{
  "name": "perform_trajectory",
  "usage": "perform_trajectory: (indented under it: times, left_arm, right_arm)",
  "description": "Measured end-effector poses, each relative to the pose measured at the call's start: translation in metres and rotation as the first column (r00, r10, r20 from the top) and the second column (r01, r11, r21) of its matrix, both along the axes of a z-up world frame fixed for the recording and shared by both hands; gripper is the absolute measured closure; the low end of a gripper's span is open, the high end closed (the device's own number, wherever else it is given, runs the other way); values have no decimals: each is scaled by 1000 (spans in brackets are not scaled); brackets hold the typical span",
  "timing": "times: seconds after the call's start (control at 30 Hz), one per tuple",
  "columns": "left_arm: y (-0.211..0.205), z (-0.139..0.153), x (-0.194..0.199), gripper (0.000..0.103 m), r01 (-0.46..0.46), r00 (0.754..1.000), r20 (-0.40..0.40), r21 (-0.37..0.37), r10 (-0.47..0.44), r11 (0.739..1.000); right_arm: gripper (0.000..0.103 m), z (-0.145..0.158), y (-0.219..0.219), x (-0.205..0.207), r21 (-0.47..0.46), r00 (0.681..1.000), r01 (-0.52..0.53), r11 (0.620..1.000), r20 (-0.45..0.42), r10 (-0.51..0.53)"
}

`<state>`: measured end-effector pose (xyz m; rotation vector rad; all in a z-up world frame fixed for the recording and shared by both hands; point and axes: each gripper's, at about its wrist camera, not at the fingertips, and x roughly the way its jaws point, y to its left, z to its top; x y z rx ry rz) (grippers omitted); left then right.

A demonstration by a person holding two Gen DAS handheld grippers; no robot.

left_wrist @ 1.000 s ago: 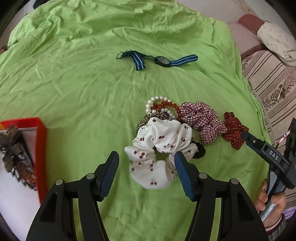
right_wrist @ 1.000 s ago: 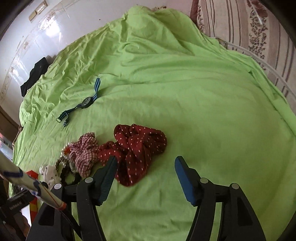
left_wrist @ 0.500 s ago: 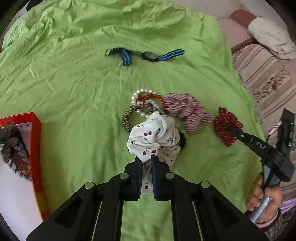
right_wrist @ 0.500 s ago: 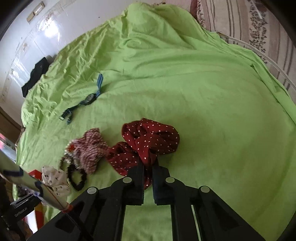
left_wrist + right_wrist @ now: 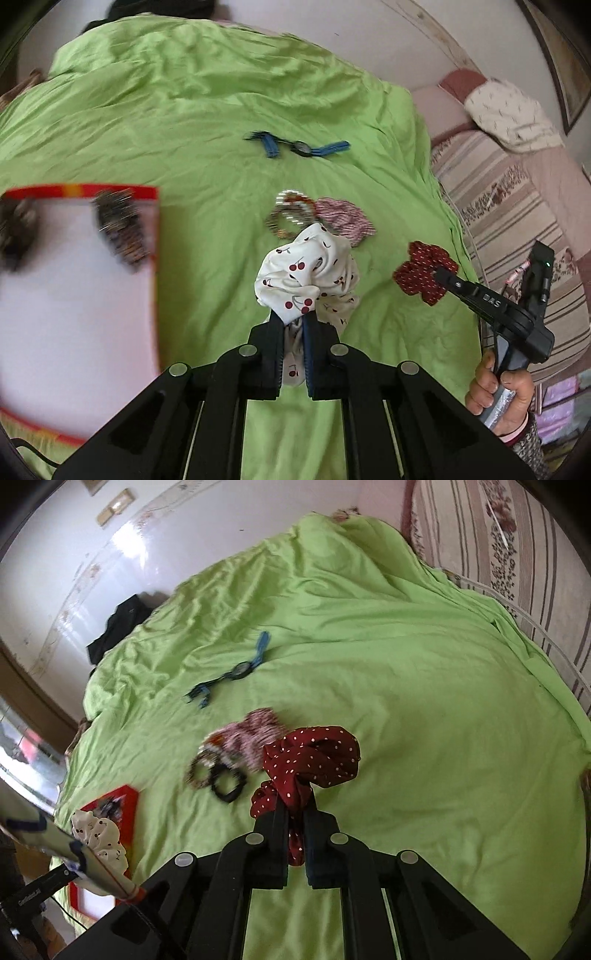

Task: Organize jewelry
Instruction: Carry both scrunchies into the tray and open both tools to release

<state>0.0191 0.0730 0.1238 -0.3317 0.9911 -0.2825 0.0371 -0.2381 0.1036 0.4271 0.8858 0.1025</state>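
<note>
My left gripper [image 5: 294, 325] is shut on a white cherry-print scrunchie [image 5: 306, 280], which hangs above the green sheet. My right gripper [image 5: 295, 805] is shut on a dark red polka-dot scrunchie [image 5: 314, 757], also lifted; that scrunchie [image 5: 421, 269] and the right gripper show at the right of the left wrist view. On the sheet lie a plaid scrunchie [image 5: 343, 218], pearl and leopard bracelets [image 5: 288, 214], a black hair tie [image 5: 227, 782] and a blue-strapped watch [image 5: 299, 146]. A red-rimmed white box [image 5: 74, 295] with brown hair claws [image 5: 120, 229] sits at the left.
A crumpled green sheet [image 5: 406, 701] covers the bed. A striped floral bedspread [image 5: 517, 206] and a pillow [image 5: 509, 114] lie at the right. A dark garment [image 5: 118, 626] rests at the far edge by the wall. A hand [image 5: 498, 391] grips the right gripper's handle.
Both grippers went from open to shut, each on its scrunchie, and have lifted them off the sheet. The left view has swung toward the red-rimmed box, which now fills more of the frame.
</note>
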Motion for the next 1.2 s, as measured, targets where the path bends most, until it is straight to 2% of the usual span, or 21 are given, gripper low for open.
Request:
perform_trajectory:
  times: [0.23, 0.4, 0.57, 0.73, 0.83, 0.9, 1.2]
  left_arm:
    - [90, 8, -51, 95, -169, 986, 4, 18, 169, 985]
    - [164, -6, -78, 95, -310, 949, -40, 45, 312, 950]
    - [219, -26, -94, 95, -411, 903, -92, 96, 419, 907]
    - [248, -43, -101, 95, -457, 871, -130, 141, 474, 878]
    - [261, -50, -103, 94, -487, 849, -138, 174, 510, 856]
    - [268, -53, -107, 94, -496, 842, -148, 167, 519, 852]
    - [264, -43, -115, 92, -493, 852, -108, 165, 512, 854]
  right_arm:
    - [96, 16, 48, -26, 15, 995, -97, 995, 21, 97]
    - [96, 20, 107, -37, 10, 976, -217, 976, 19, 217]
    - [96, 18, 181, -46, 24, 932, -362, 932, 1, 363]
    - [96, 9, 251, -54, 79, 871, -489, 869, -12, 491]
    - [96, 0, 284, -53, 86, 846, -529, 845, -24, 532]
    - [96, -10, 301, -50, 78, 833, -547, 834, -47, 551]
    - [96, -43, 321, -59, -67, 812, -581, 811, -127, 570]
